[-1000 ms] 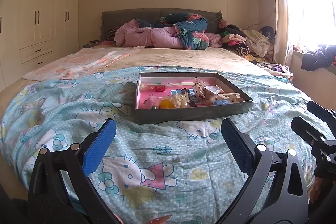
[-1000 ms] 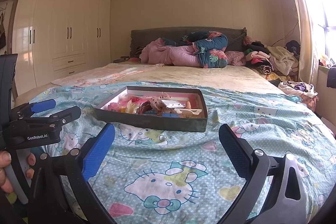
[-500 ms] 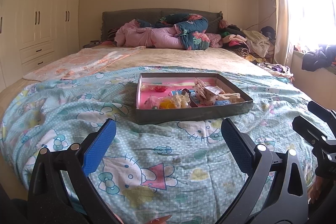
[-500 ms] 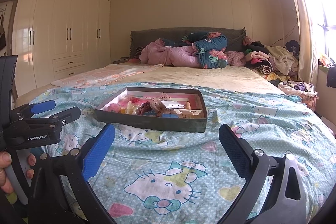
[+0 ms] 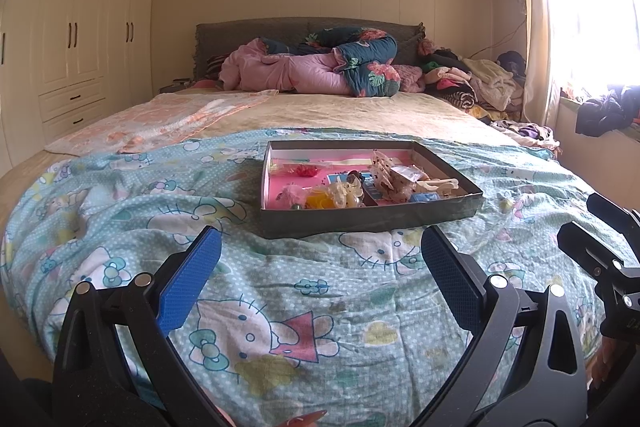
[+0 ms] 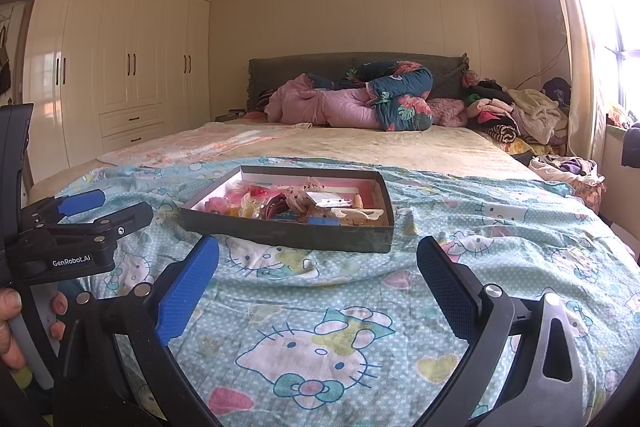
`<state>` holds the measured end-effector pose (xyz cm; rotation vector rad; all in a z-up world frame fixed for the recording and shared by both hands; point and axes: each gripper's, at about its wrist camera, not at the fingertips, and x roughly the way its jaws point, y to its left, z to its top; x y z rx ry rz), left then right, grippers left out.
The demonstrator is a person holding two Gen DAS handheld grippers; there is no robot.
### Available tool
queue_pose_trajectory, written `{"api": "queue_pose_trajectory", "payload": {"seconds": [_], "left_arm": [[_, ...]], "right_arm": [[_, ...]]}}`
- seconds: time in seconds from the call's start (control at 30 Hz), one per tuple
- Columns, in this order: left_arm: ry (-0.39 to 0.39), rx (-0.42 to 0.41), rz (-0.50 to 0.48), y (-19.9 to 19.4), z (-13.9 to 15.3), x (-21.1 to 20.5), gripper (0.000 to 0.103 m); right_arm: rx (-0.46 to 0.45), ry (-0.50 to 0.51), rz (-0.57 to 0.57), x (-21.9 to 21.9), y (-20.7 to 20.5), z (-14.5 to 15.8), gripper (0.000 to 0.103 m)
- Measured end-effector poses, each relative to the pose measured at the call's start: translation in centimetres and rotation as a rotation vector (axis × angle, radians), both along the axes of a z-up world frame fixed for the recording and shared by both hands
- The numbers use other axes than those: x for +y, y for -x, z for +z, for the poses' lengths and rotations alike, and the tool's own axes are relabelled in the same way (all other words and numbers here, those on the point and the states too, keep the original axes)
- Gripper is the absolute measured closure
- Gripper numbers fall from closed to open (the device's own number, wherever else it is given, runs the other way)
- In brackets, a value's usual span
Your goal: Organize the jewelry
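Left wrist view: a bed [image 5: 344, 115] is covered by a cartoon-cat quilt [image 5: 280, 291], on which a dark tray [image 5: 372, 219] of jewelry [image 5: 384, 183], perhaps hair clips too, is set. The left gripper [image 5: 320, 267] and right gripper [image 6: 318, 273] are held spread wide, empty, short of the tray.

Bed [image 5: 340, 115] under cartoon-cat quilt [image 5: 280, 307]; resting on quilt, dark shallow tray [image 5: 372, 221] of jewelry; bundled bedding [image 5: 312, 71] near headboard.
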<state>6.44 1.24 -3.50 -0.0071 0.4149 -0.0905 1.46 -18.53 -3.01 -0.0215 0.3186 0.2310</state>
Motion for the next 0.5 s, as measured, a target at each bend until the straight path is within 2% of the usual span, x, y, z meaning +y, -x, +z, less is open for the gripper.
{"api": "queue_pose_trajectory", "payload": {"seconds": [0.5], "left_arm": [[-0.002, -0.004, 0.005, -0.03, 0.14, 0.13, 0.011]], "right_arm": [[-0.003, 0.002, 0.002, -0.07, -0.01, 0.09, 0.006]]}}
